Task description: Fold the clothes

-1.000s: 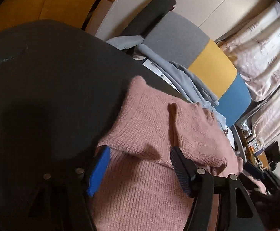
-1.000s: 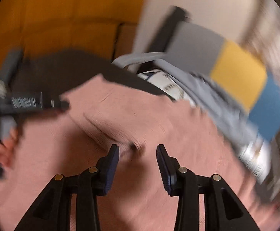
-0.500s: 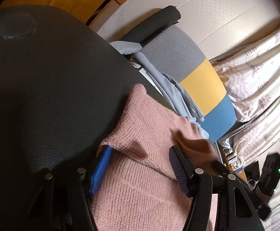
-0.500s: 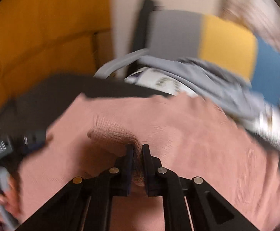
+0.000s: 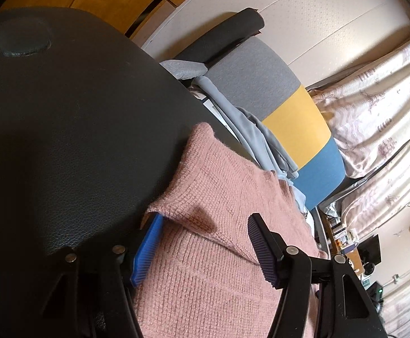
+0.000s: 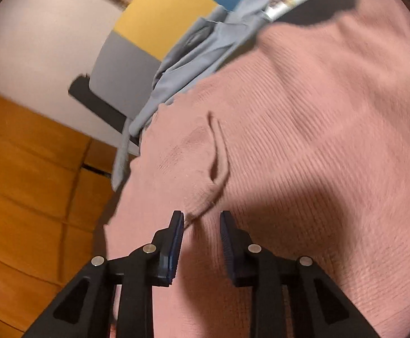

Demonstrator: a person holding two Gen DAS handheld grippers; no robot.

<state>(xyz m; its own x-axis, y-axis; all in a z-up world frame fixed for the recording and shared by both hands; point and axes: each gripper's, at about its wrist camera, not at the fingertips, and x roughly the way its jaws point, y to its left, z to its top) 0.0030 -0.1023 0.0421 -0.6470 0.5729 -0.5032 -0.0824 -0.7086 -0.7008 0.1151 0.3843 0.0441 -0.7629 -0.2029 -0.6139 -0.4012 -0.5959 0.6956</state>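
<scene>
Pink sweater point(image 5: 219, 267) is lying on the black table point(image 5: 64, 140), one flap already folded over, so I'd say I'm mid-fold. My left gripper point(image 5: 202, 250) is spread wide, straddling the folded edge without pinching anything. Right gripper point(image 6: 200, 242) is parted too, knit hem point(image 6: 202, 211) sitting right at its tips, not clamped. Next move, probably: close on that hem and carry it across.

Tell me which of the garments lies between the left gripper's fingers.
The pink knitted sweater, spread on the black table between the open left gripper; the grey-blue garment hangs on the chair beyond.
</scene>
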